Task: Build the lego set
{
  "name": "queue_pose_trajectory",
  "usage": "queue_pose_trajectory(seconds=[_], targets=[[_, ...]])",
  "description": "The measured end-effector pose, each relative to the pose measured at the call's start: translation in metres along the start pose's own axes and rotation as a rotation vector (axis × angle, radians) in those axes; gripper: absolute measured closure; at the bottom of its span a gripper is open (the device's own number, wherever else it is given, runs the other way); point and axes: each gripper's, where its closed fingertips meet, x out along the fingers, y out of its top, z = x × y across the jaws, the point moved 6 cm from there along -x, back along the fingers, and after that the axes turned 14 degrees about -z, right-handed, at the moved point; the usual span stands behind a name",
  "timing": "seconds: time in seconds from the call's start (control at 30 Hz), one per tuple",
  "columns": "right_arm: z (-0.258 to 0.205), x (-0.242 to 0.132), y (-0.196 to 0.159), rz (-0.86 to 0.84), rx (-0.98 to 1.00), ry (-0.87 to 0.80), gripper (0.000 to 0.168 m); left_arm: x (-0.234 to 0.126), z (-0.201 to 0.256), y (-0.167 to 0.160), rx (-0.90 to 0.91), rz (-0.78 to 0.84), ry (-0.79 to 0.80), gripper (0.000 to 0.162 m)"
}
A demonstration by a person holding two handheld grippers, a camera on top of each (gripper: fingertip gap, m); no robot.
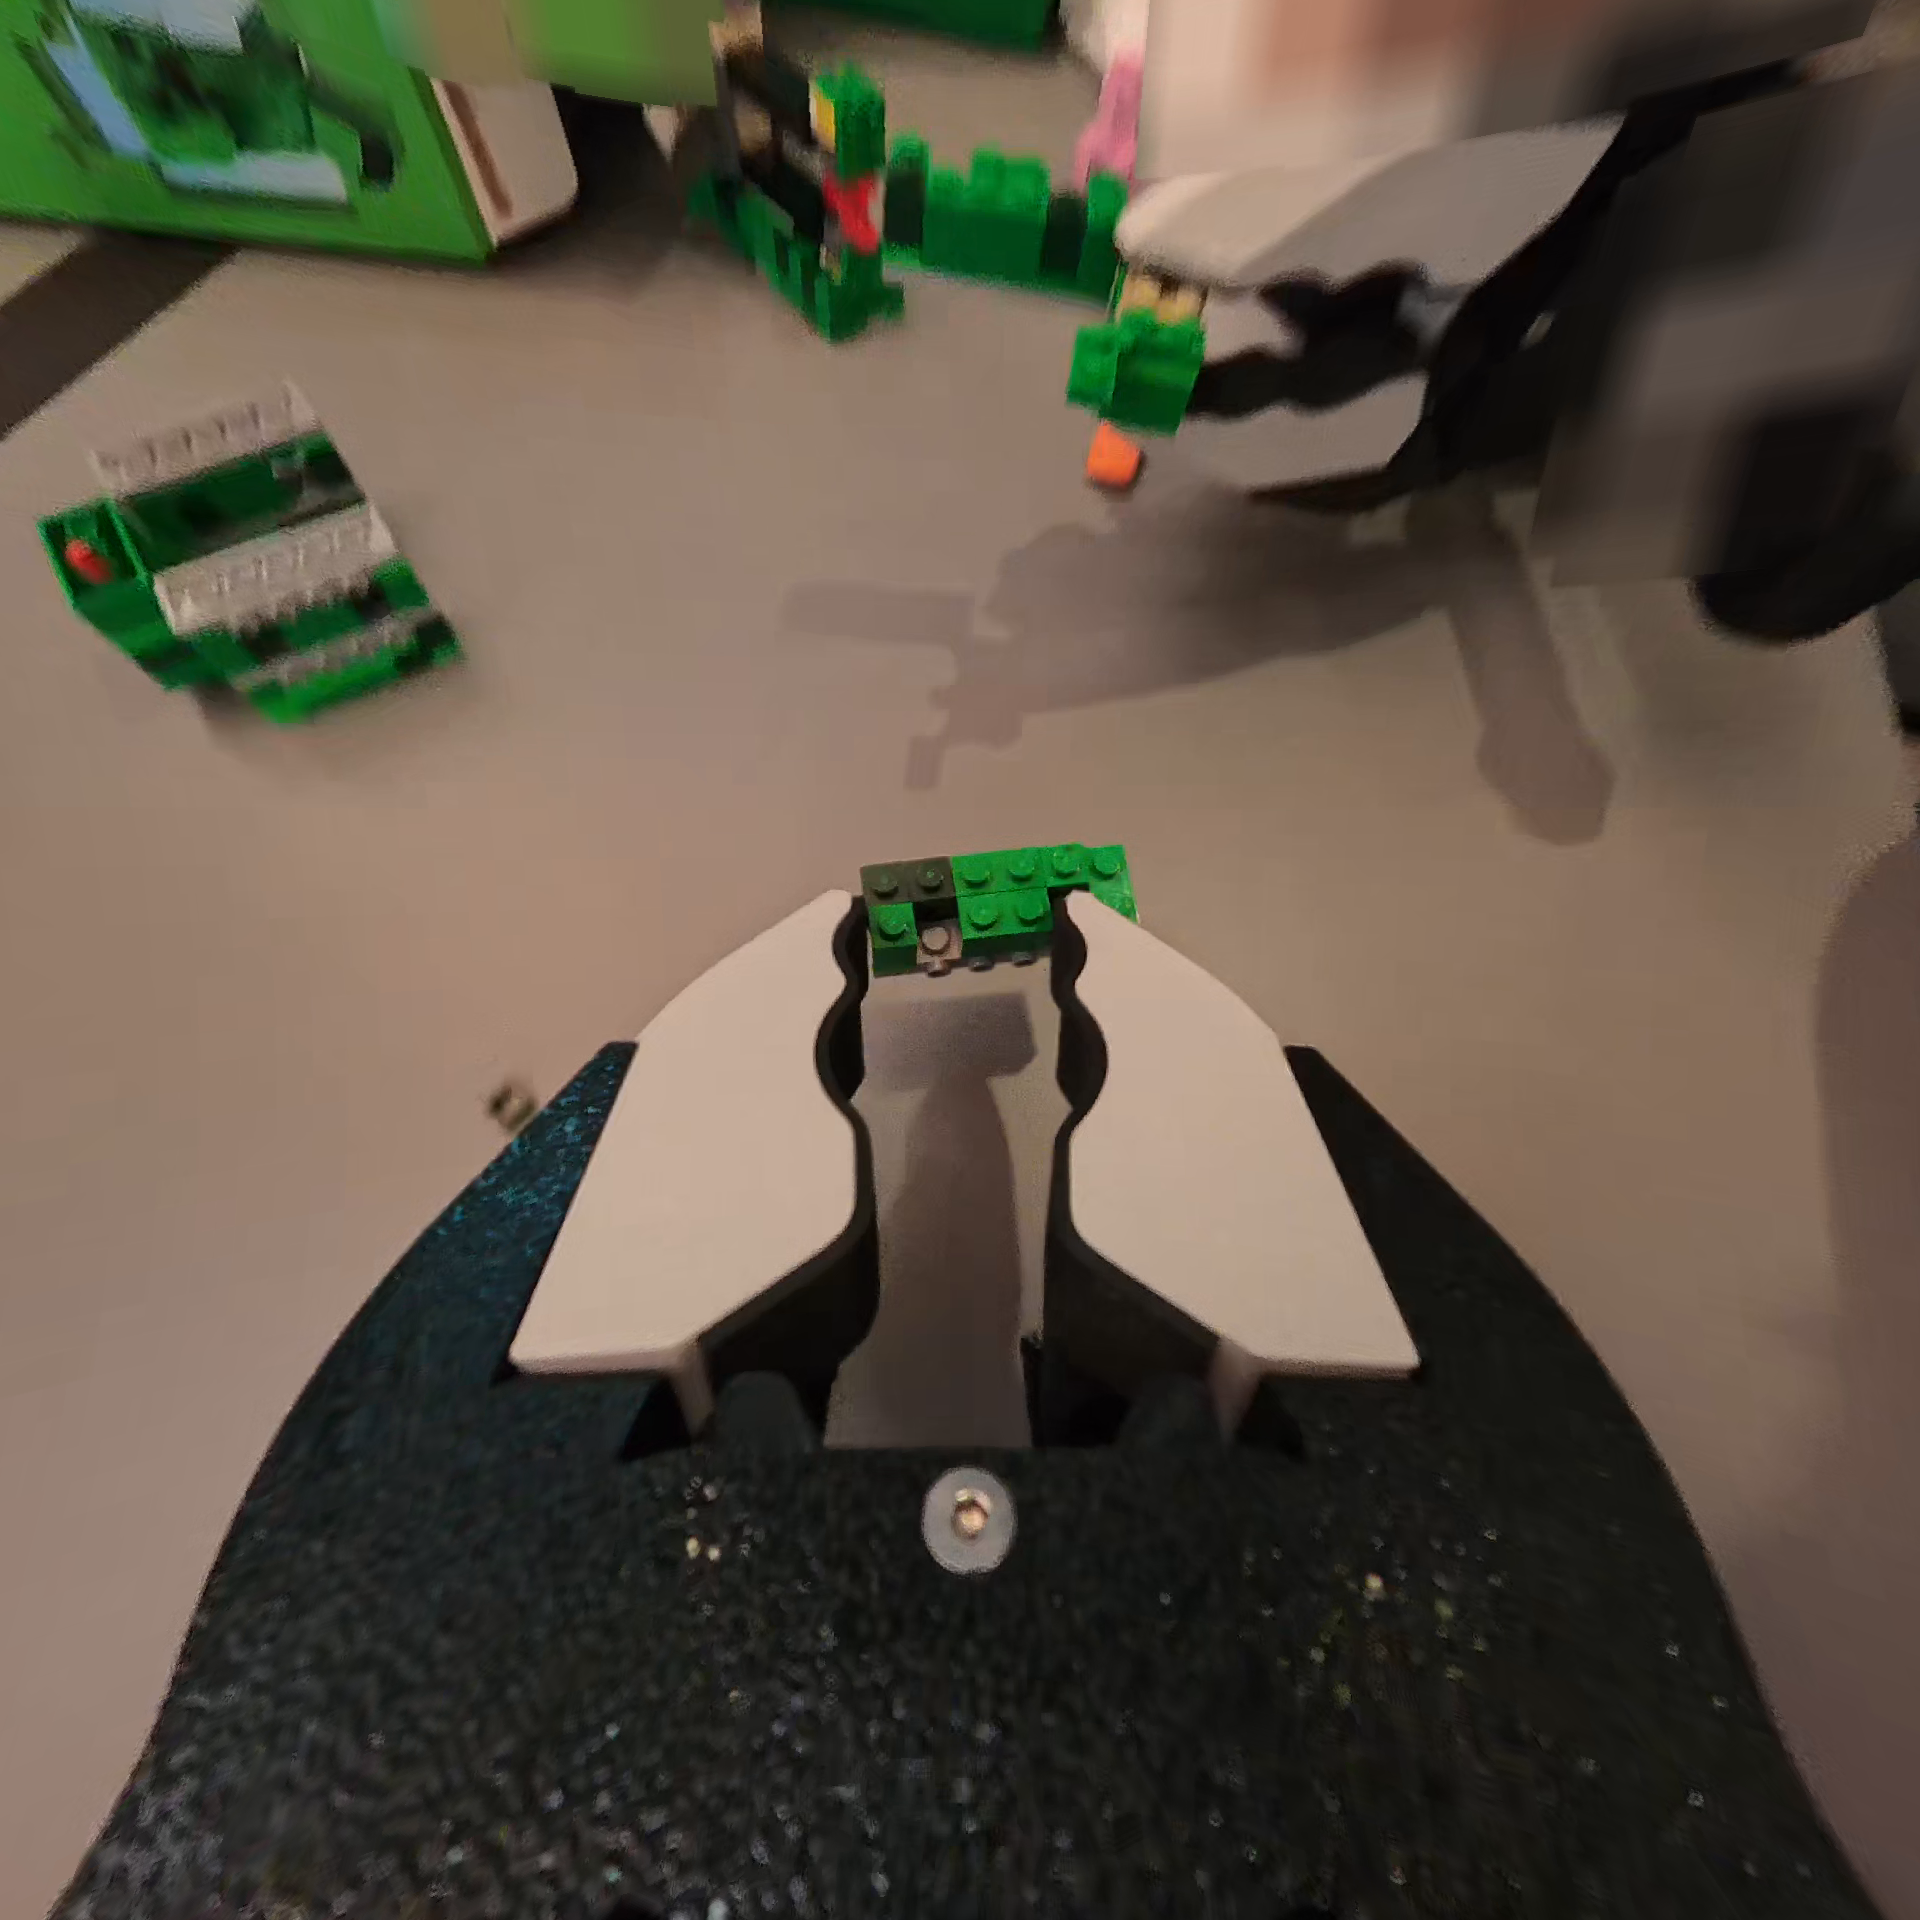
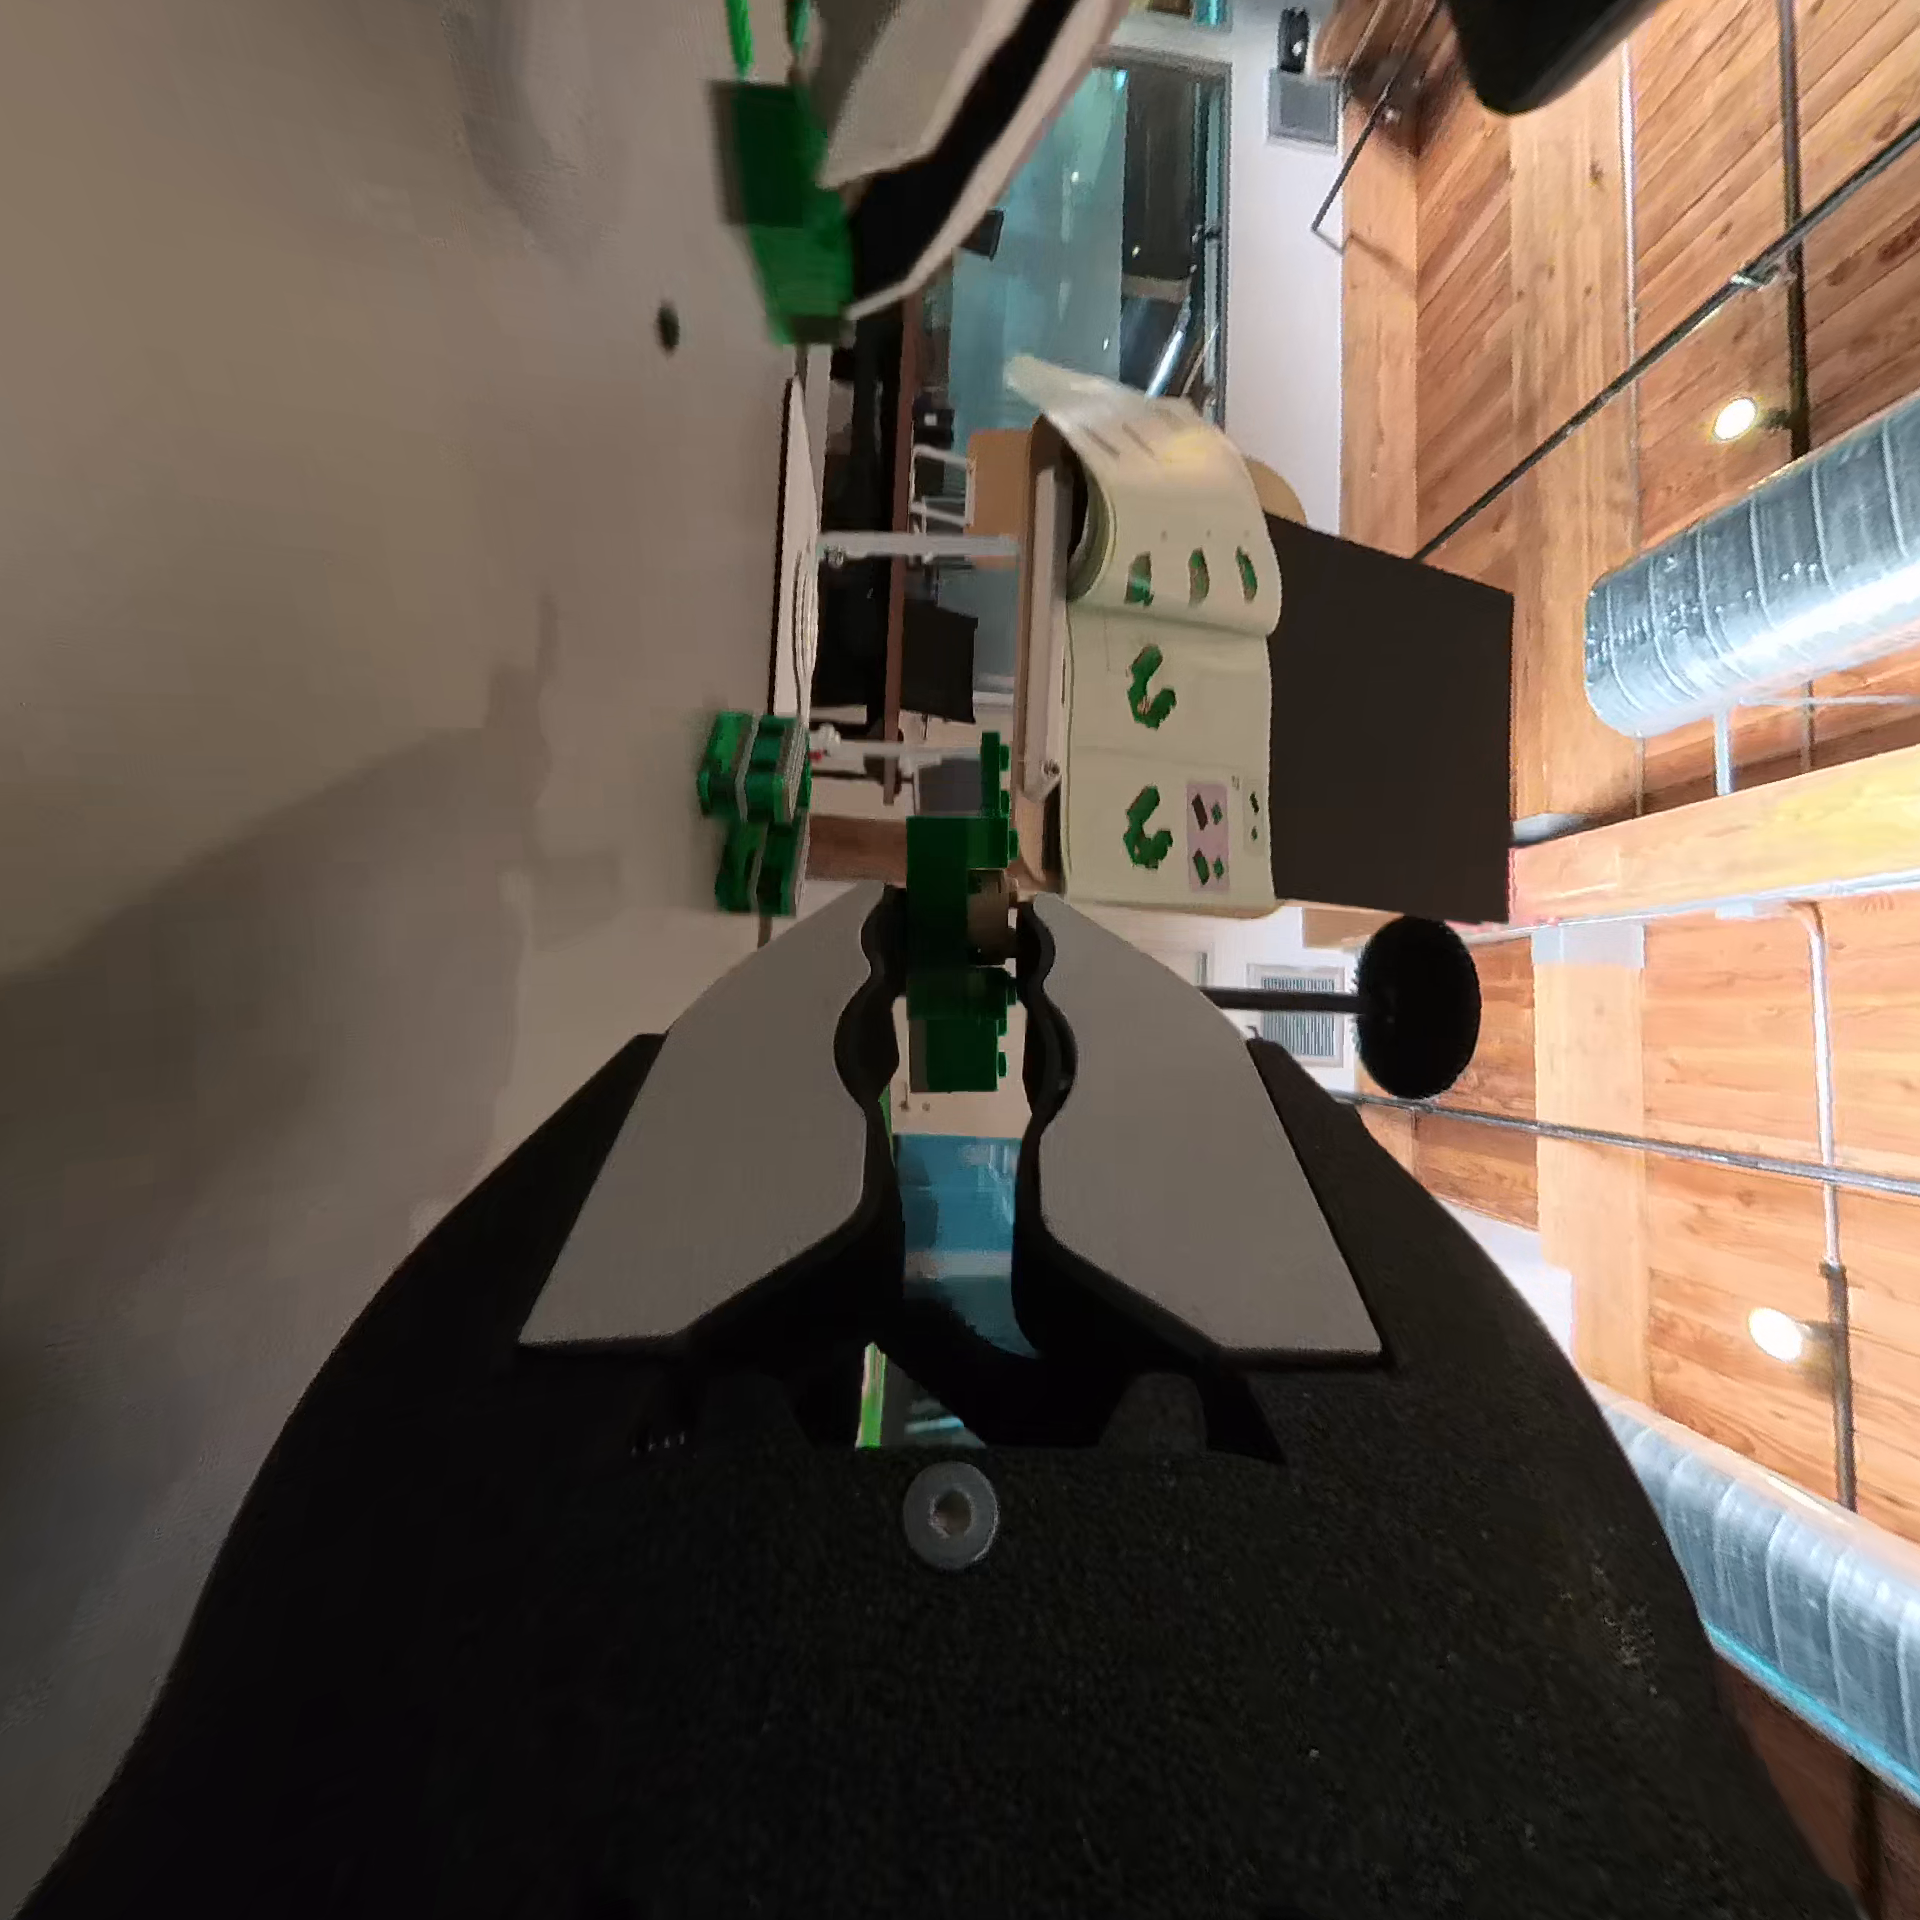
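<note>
My left gripper (image 1: pixel 961 914) is shut on a small flat assembly of light and dark green lego plates (image 1: pixel 997 899) and holds it just above the grey table (image 1: pixel 520 883). My right gripper (image 2: pixel 956 920), turned on its side, is shut on a green lego assembly with a tan round piece (image 2: pixel 951 904). It also shows in the left wrist view (image 1: pixel 1216 343), blurred at the upper right, holding that green assembly (image 1: pixel 1138 364) above the table. In the right wrist view the left gripper's fingers (image 2: pixel 894 114) show at the top with their green piece (image 2: pixel 795 218).
An orange piece (image 1: pixel 1110 457) lies under the right gripper. A green and clear stepped build (image 1: pixel 249 561) stands at left. A green figure build (image 1: pixel 831 208) and green wall (image 1: pixel 997 218) stand at the back, beside a green box (image 1: pixel 239 125). An open instruction booklet (image 2: pixel 1164 707) stands propped beyond the table. About 12 cm separates my left fingertips from my right.
</note>
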Motion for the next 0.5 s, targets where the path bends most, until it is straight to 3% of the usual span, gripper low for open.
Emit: queue_pose_trajectory(seconds=[0.23, 0.5], targets=[[-0.011, -0.024, -0.048, -0.068, -0.111, 0.040, 0.149, 0.056, -0.007, 0.077, -0.027, 0.066, -0.174, 0.129], [-0.010, -0.042, -0.088, -0.095, -0.023, 0.136, 0.149, 0.123, -0.006, 0.114, 0.013, -0.009, -0.337, 0.129]])
